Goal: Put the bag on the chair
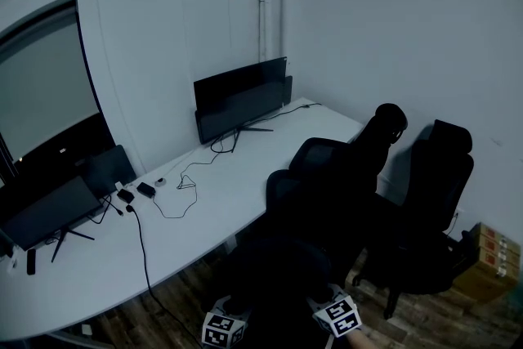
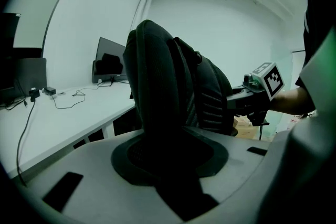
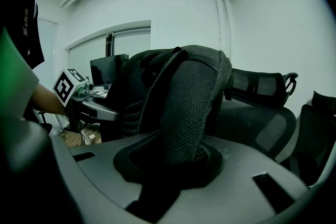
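Note:
The black bag hangs low in front of me, held between both grippers above the wooden floor. My left gripper is shut on a dark padded strap of the bag. My right gripper is shut on a mesh shoulder strap of the bag. In the head view only their marker cubes show, the left gripper and the right gripper, on either side of the bag. The nearer black office chair stands just beyond the bag, by the desk. Its seat is lost in the dark.
A long white desk runs along the wall, carrying two monitors, cables and small devices. A second black chair stands right of the first. Cardboard boxes sit on the floor at the far right.

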Demonstrator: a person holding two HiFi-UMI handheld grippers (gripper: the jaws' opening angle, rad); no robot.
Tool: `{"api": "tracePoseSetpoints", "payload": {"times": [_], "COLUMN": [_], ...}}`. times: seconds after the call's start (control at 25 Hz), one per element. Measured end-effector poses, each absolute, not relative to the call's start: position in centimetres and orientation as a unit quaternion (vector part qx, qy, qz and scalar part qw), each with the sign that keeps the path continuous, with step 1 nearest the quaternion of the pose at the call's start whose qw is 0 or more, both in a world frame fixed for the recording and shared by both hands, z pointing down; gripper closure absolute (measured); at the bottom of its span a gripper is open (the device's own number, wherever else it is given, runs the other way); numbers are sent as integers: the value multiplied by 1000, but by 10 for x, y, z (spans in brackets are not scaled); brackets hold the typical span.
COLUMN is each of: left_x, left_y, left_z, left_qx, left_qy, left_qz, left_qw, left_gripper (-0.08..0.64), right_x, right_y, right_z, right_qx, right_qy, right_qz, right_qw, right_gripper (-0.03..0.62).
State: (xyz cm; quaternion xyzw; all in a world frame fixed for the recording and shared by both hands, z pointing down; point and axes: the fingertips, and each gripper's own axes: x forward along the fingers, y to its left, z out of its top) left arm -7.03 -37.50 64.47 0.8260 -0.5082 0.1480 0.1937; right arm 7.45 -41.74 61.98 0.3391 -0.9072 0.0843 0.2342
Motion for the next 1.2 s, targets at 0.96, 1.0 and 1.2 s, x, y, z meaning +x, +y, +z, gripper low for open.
{"api": "tracePoseSetpoints", "payload": {"times": [0.96,1.0,1.2], "left_x": [-86,-88,-100], "left_y": [-491,-497,-522], "left_z": [786,789,812], "left_qx": [768,767,757], "left_qy": [-536,-536,-541], "left_qz": [202,203,211], "left_qw": [287,290,300], "left_gripper": [405,402,387], "right_x": [57,55,48], "right_y": [-554,-561,-590], "right_z": [775,779,804], "right_qx": [286,285,285], "right_qy": [-903,-903,-898], "right_qz": [138,138,143], "right_qw": [289,291,303], "right_gripper": [485,485,479]}}
